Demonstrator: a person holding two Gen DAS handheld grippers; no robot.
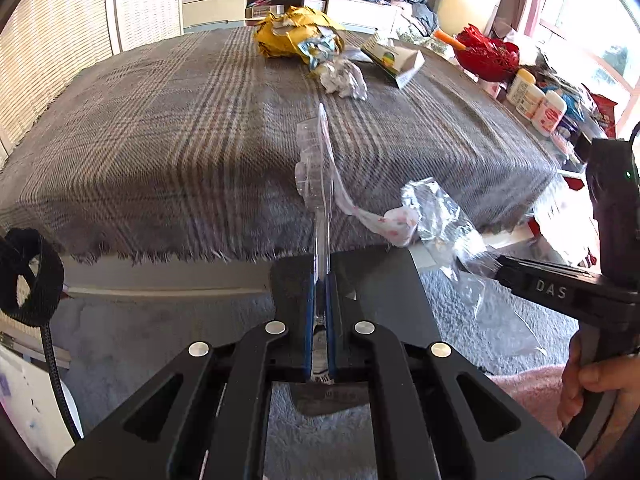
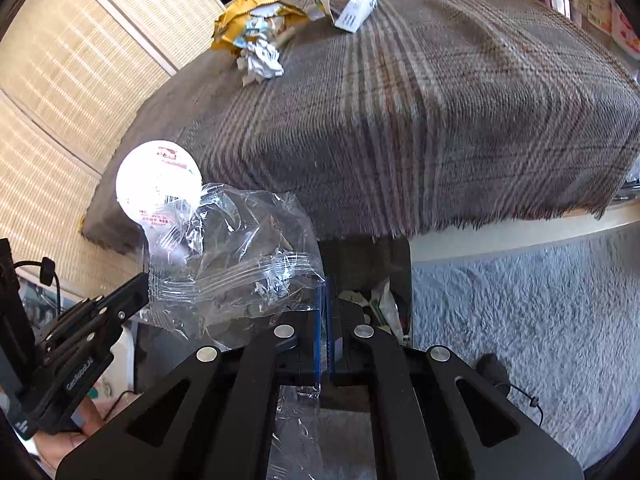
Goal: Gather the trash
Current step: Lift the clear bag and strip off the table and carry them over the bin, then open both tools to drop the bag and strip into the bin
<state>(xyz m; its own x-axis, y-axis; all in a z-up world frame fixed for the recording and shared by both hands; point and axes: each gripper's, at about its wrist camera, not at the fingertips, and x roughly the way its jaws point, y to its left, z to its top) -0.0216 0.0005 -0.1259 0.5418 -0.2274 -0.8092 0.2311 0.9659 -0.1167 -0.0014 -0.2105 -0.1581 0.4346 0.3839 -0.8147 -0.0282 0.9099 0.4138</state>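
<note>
At the near edge of the plaid blanket (image 1: 168,128) covering the table (image 1: 160,276), we hold both grippers w/ trash in them. Our left gripper (image 1: 320,296) is clamped on a clear plastic blister pack (image 1: 316,168), seen edge-on in the left wrist view, standing up from the blue pads (image 1: 309,320); from the right wrist view the same piece shows as a round white-backed disc w/ red print (image 2: 158,180). Our right gripper (image 2: 324,320) is pinched shut on a crumpled clear plastic bag (image 2: 240,252), which bulges out to the left of the jaws & trails below them. In the left wrist view that bag (image 1: 436,208) hangs off the right gripper's tip w/ a white, pink-spotted scrap (image 1: 396,220) beside it; whether the scrap is inside the bag we can't tell. A hand (image 1: 592,384) grips the right gripper's handle at the lower right.

More trash sits at the far end of the blanket: a crumpled yellow wrapper (image 1: 296,32), a wad of white paper (image 1: 344,78) just in front of it, & an opened small carton (image 1: 396,58) to the right. Beyond the blanket's right side, a red basket (image 1: 488,54) & some white bottles (image 1: 536,100). Below the table edge, grey shaggy carpet (image 2: 520,300).
</note>
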